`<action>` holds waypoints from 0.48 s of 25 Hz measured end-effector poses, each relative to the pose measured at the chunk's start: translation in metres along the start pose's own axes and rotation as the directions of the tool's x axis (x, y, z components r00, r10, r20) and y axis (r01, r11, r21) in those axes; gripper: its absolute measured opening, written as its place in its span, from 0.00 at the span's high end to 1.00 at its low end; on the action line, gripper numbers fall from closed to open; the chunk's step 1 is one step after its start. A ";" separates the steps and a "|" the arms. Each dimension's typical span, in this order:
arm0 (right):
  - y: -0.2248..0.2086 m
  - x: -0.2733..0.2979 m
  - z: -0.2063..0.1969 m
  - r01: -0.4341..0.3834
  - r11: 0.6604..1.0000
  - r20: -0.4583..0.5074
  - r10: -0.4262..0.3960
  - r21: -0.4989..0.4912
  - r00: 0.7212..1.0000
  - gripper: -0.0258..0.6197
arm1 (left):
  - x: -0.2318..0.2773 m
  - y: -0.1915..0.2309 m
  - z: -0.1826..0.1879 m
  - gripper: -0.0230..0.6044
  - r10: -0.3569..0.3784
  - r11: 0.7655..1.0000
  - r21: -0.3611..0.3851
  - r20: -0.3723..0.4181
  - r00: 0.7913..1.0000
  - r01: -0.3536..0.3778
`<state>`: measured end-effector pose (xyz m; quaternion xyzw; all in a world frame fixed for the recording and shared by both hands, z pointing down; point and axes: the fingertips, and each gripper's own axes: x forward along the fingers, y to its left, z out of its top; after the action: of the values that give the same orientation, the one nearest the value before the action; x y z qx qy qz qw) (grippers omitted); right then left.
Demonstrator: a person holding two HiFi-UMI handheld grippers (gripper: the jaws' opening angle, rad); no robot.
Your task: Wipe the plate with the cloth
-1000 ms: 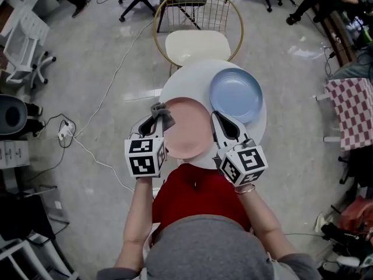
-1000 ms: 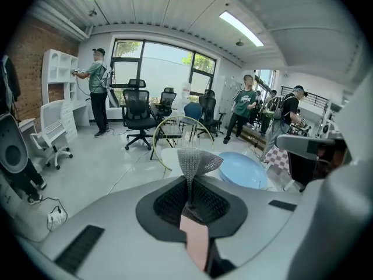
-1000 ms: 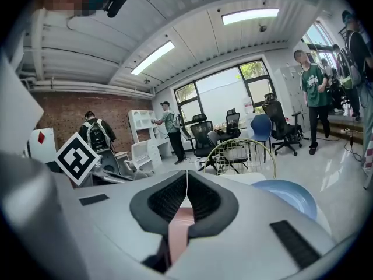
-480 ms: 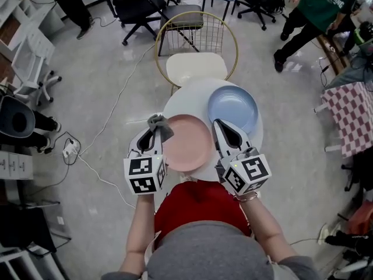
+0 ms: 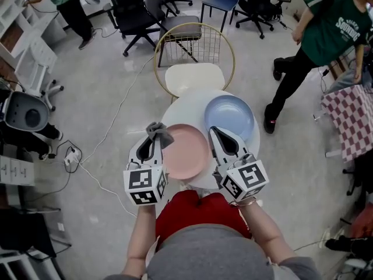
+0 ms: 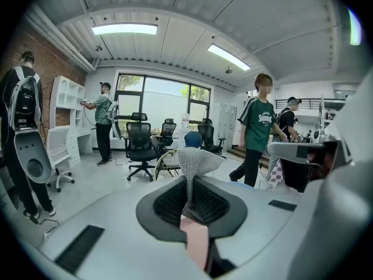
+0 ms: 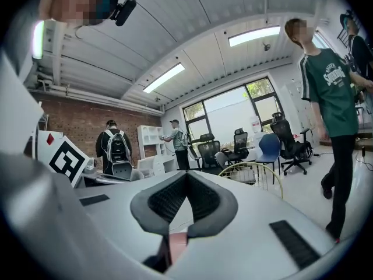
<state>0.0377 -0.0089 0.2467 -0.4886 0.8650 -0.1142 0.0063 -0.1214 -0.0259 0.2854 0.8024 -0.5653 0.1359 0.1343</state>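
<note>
Although white lettering crosses the green shirt of a bystander (image 5: 335,28), it is too blurred to read with any certainty. The only other print is the black-and-white square code on the cubes of the left hand-held gripper (image 5: 153,140) and the right hand-held gripper (image 5: 213,129). The left hand-held gripper is clamped on a grey knitted cloth (image 5: 158,132). In its own view the cloth stands upright out of the closed pads and fans wider at the top. From the head view its long axis runs on past the jaw tips, away from the person, over the left rim of the pink plate (image 5: 185,153). That plate lies on the near edge of the round white counter (image 5: 180,107), between the two hand-held grippers, with a blue plate (image 5: 229,116) just beside it on the far right. The right hand-held gripper sits along the pink plate's right rim with its pads pressed together at the tips. Nothing is visible between the pads, and a sliver of pink shows low in the gap beneath them. Both hand-held grippers point away from the person, toward a cream-seated chair (image 5: 194,74) beyond the counter.
</note>
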 end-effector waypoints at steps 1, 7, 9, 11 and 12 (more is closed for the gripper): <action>-0.001 -0.001 -0.001 -0.004 1.000 0.003 0.004 -0.003 1.000 0.92 | 0.000 -0.002 -0.001 0.90 0.001 1.000 0.000 0.002 1.000 -0.001; 0.003 -0.010 0.013 -0.014 1.000 -0.003 0.014 -0.005 1.000 0.92 | -0.012 -0.011 0.010 0.90 0.013 1.000 -0.013 0.016 1.000 -0.013; 0.003 -0.014 0.016 -0.020 1.000 0.000 0.020 -0.007 1.000 0.92 | -0.015 -0.015 0.012 0.90 0.019 1.000 -0.013 0.019 1.000 -0.019; -0.002 -0.021 0.018 -0.018 1.000 0.006 0.018 -0.007 1.000 0.92 | -0.017 -0.022 0.012 0.90 0.029 1.000 -0.012 0.022 0.999 -0.029; -0.004 -0.026 0.018 -0.020 1.000 0.010 0.020 -0.010 1.000 0.92 | -0.018 -0.027 0.012 0.90 0.034 0.999 -0.011 0.024 0.999 -0.033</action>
<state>0.0570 0.0073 0.2271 -0.4804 0.8704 -0.1075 0.0093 -0.1010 -0.0055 0.2660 0.7938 -0.5810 0.1252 0.1295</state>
